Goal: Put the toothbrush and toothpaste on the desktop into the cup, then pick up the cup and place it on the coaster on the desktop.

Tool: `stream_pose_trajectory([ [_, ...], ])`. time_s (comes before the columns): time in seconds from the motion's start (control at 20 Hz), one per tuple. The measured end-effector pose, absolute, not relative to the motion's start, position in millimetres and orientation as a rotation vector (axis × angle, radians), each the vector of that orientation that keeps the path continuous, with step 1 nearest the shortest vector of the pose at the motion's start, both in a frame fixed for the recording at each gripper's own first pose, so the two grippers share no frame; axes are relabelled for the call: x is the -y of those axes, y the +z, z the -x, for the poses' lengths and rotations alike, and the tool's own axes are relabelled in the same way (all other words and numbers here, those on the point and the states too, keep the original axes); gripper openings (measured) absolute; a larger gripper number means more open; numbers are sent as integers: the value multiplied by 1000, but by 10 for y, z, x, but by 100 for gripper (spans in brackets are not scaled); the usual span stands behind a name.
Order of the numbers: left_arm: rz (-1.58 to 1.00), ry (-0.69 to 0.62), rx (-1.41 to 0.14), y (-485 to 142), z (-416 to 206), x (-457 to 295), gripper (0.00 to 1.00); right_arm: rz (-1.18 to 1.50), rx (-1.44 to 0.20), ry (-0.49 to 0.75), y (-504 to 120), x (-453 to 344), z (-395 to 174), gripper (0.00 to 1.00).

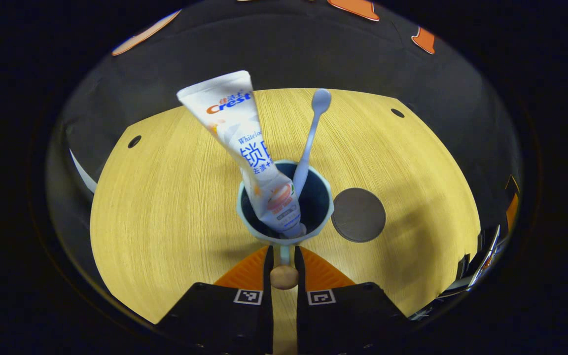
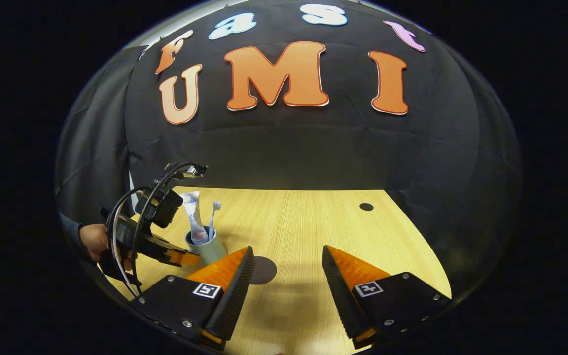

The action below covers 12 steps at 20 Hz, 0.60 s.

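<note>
Light wooden desktop point(image 1: 165, 207) with fine straight grain, rounded by the lens. Small dark round holes in its surface: one near the far left corner point(image 1: 134, 141), one near the far right corner point(image 1: 397, 113); the right gripper view has one at the far right point(image 2: 366, 206). Black cloth wall point(image 2: 303, 143) behind the far edge, hanging in soft creases. Soft shadows across the wood.

Toothpaste point(image 1: 244, 148) and toothbrush point(image 1: 311, 138) in cup point(image 1: 326, 209), beside coaster point(image 1: 358, 215).

"Crest" on toothpaste point(image 1: 244, 148) (tube)
</note>
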<state>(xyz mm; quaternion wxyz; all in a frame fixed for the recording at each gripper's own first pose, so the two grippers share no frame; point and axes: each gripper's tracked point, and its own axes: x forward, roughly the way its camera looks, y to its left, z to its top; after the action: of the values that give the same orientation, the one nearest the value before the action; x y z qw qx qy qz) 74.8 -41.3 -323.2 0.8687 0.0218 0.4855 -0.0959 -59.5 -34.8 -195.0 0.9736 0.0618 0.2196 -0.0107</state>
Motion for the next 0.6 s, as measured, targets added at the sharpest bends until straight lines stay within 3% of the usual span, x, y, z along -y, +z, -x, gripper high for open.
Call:
stream_pose_trajectory([
  [0.6, -61, -270, -942, -3284, -814, 398, 18, -133, -438, -48, -1944, 639, 752, 83],
])
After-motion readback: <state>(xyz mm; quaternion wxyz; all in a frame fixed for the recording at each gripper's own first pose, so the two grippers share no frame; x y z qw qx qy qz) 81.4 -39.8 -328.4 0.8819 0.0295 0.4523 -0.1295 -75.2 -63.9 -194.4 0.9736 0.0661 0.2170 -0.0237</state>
